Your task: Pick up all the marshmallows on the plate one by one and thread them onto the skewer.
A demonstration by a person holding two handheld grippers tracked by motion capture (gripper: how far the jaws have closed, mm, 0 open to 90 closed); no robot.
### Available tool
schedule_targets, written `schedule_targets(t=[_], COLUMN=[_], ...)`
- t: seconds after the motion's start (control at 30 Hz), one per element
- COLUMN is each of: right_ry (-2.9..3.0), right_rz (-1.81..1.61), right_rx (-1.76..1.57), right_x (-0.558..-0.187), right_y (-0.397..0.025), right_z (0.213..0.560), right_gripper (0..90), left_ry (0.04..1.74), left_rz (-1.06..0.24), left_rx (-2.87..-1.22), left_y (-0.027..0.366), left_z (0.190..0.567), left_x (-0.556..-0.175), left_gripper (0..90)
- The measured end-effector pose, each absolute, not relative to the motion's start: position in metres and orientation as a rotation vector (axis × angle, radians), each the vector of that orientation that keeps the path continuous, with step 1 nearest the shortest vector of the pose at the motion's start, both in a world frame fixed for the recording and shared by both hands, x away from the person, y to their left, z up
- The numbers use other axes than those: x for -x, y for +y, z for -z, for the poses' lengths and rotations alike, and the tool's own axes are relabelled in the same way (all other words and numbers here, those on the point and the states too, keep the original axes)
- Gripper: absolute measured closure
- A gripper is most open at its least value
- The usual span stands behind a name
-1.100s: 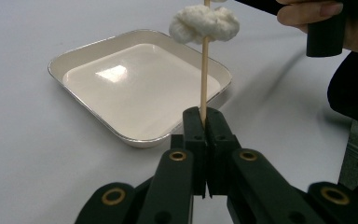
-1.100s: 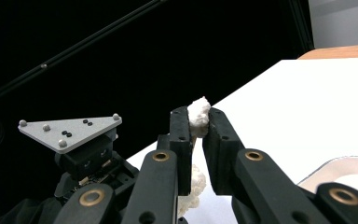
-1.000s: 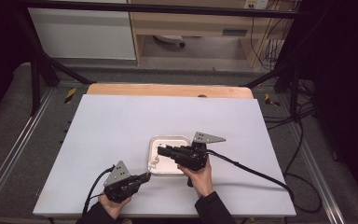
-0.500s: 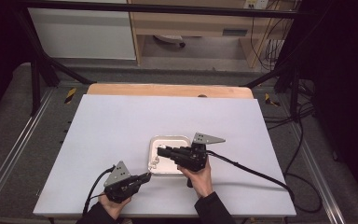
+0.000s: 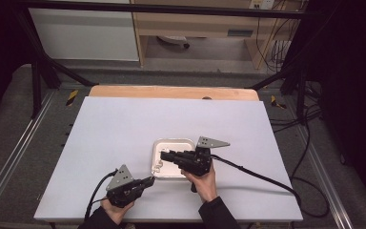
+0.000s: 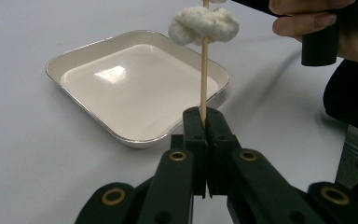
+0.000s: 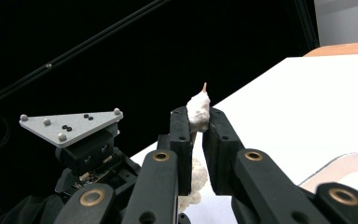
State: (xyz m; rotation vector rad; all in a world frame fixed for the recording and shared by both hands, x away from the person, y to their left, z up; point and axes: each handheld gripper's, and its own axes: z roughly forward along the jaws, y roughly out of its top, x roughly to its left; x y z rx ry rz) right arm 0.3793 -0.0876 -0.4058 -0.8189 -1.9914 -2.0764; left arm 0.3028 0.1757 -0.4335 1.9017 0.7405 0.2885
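A thin wooden skewer (image 6: 203, 74) stands upright with its lower end clamped in my left gripper (image 6: 203, 114), which is shut. A fluffy white lump (image 6: 204, 24) is threaded on the skewer, high above the jaws. My right gripper (image 7: 198, 113) is shut on the top white lump (image 7: 199, 108), and the skewer's tip (image 7: 204, 86) pokes out just past it. A second white lump (image 7: 193, 179) sits lower on the stick. In the high view, the left gripper (image 5: 151, 179) is at the tray's near-left corner and the right gripper (image 5: 163, 154) hangs over the tray (image 5: 176, 144).
The shallow white square tray (image 6: 135, 88) lies on the white table (image 5: 124, 129), just beyond the skewer, with nothing in it. A wooden strip (image 5: 171, 91) runs along the far edge. Cables (image 5: 257, 174) trail off to the right.
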Motion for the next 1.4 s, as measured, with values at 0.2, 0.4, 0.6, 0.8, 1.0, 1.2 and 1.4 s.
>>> schedule_targets(t=[0.2, 0.4, 0.6, 0.8, 1.0, 1.2, 1.4], right_ry=[-2.000, -2.017, -2.016, -2.010, -2.017, -2.014, -2.015], right_rz=[2.078, 2.072, 2.070, 2.080, 2.073, 2.077, 2.077], right_rx=[0.817, 0.817, 0.814, 0.816, 0.813, 0.811, 0.812], right_x=[-0.3788, -0.3786, -0.3781, -0.3771, -0.3768, -0.3762, -0.3762], right_y=[-0.0876, -0.0870, -0.0864, -0.0855, -0.0856, -0.0850, -0.0846], right_z=[0.4063, 0.4075, 0.4083, 0.4093, 0.4098, 0.4111, 0.4120], right_gripper=[82.8, 82.8, 82.8, 82.8, 82.8, 82.8, 82.8], left_ry=[0.739, 0.738, 0.739, 0.740, 0.740, 0.741, 0.742], left_rz=[-0.289, -0.282, -0.282, -0.279, -0.278, -0.276, -0.278], left_rx=[-1.899, -1.906, -1.901, -1.900, -1.899, -1.897, -1.894], left_y=[0.1760, 0.1753, 0.1757, 0.1757, 0.1755, 0.1755, 0.1757], left_z=[0.4331, 0.4335, 0.4333, 0.4333, 0.4334, 0.4334, 0.4331], left_x=[-0.3028, -0.3030, -0.3031, -0.3034, -0.3034, -0.3036, -0.3037], left_gripper=[88.8, 88.8, 88.8, 88.8, 88.8, 88.8, 88.8])
